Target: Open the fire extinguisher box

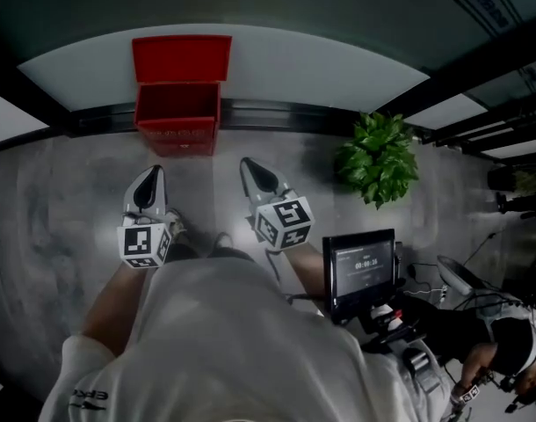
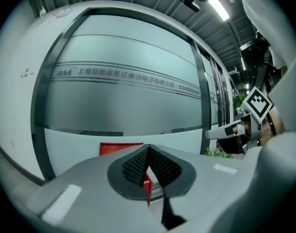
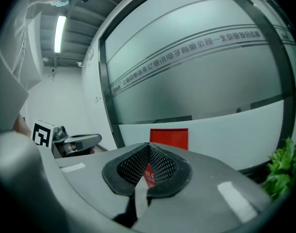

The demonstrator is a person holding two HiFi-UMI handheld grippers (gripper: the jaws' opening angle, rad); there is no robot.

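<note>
The red fire extinguisher box stands on the floor against the wall, and its lid is raised and leans back on the wall. Both grippers are held close to the person's body, well short of the box, and point toward it. My left gripper is shut with nothing between its pads. My right gripper is also shut and empty. In the left gripper view the red lid shows behind the closed jaws of the left gripper. The right gripper view shows the lid above the right gripper.
A potted green plant stands by the wall to the right of the box. A dark screen on a stand and a seated person with equipment are at the lower right. A frosted glass wall rises behind the box.
</note>
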